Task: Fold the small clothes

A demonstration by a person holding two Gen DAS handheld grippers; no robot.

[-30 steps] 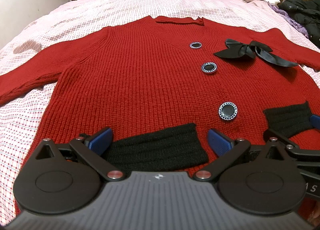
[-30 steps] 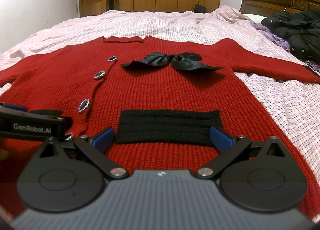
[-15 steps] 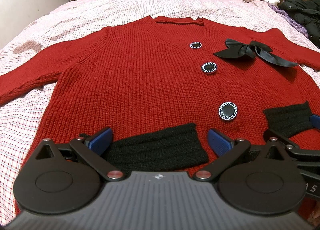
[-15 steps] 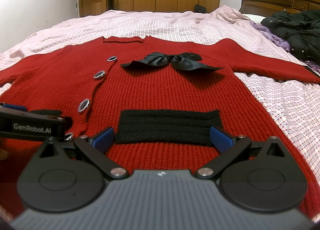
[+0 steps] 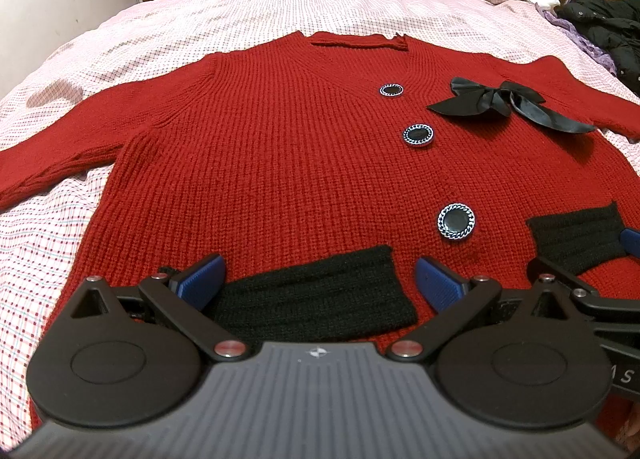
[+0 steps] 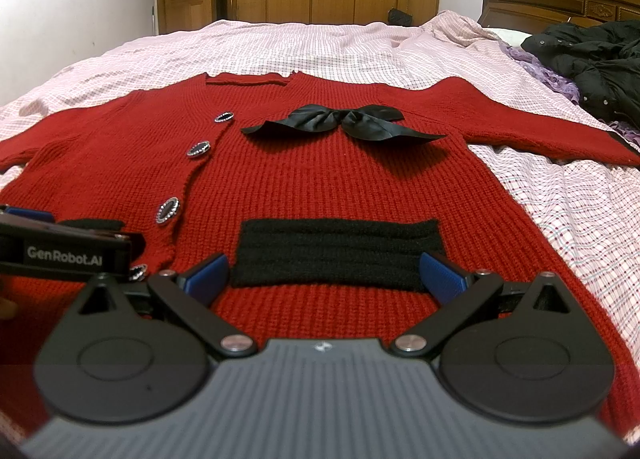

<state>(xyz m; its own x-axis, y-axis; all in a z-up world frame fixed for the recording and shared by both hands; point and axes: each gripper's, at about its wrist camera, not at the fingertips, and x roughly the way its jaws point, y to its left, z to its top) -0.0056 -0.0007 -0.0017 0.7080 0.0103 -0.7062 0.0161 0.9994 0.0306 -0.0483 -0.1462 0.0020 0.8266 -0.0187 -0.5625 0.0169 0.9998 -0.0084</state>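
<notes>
hovering wide open, empty, both grippers' fingers straddle black pockets on the red cardigan.

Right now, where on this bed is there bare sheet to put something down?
Bare checked bedsheet lies beyond the red knitted cardigan collar, and beside its body below each sleeve. Crowded: the black padded jacket by the headboard, and the hem, where both open grippers sit.
</notes>
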